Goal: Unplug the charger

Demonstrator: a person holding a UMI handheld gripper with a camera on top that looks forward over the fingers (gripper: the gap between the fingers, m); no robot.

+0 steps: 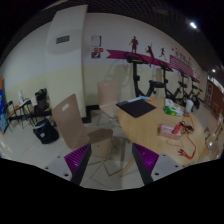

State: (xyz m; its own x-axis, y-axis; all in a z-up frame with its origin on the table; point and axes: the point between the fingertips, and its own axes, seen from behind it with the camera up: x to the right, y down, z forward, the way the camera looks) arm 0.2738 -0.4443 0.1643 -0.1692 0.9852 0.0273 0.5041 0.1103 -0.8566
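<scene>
My gripper (110, 163) is held high over the room and stands open, its purple pads (76, 158) wide apart with only floor showing between them. Ahead and to the right is a wooden table (148, 128). On it lie a dark flat item (135, 103), a green thing (170, 108), some red pieces (177, 128) and pale cables (190, 148) near its right end. I cannot pick out a charger among them from this distance.
A light wooden chair (72, 120) stands just beyond my left finger, and another chair (108, 94) is at the table's far side. Black bags (45, 130) sit on the floor to the left. The back wall (120, 35) carries dark figure silhouettes.
</scene>
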